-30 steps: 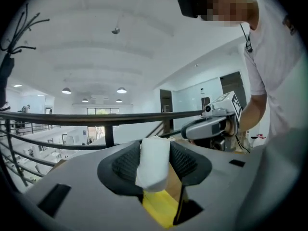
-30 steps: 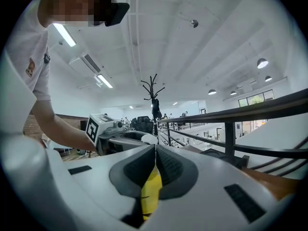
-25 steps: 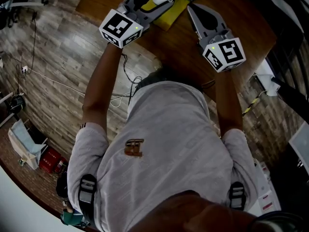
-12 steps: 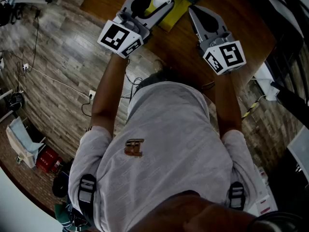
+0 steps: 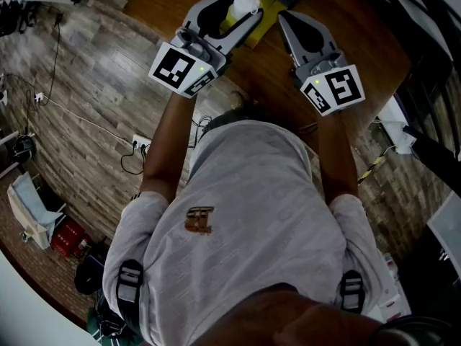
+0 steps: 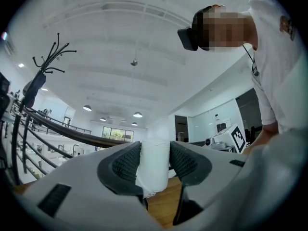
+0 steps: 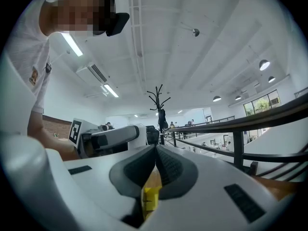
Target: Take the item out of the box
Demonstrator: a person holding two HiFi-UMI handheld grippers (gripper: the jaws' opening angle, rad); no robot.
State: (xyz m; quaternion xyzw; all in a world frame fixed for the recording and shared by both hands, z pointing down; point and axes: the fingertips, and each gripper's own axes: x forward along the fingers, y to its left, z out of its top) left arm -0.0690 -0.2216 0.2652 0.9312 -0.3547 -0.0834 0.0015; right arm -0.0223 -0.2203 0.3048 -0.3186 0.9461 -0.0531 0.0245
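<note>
**Step in hand:** removal. The white item, a pale wrapped roll, is clamped between the fingers of the left gripper and held above the yellow box at the far edge of the desk.

**Right gripper**: fingers closed together, apparently on nothing, just right of the box.

**Next move, as judged:** carry the item clear of the box and set it on bare desk.

**Count:** item 1; box 1; grippers 2; desk 1.
</note>
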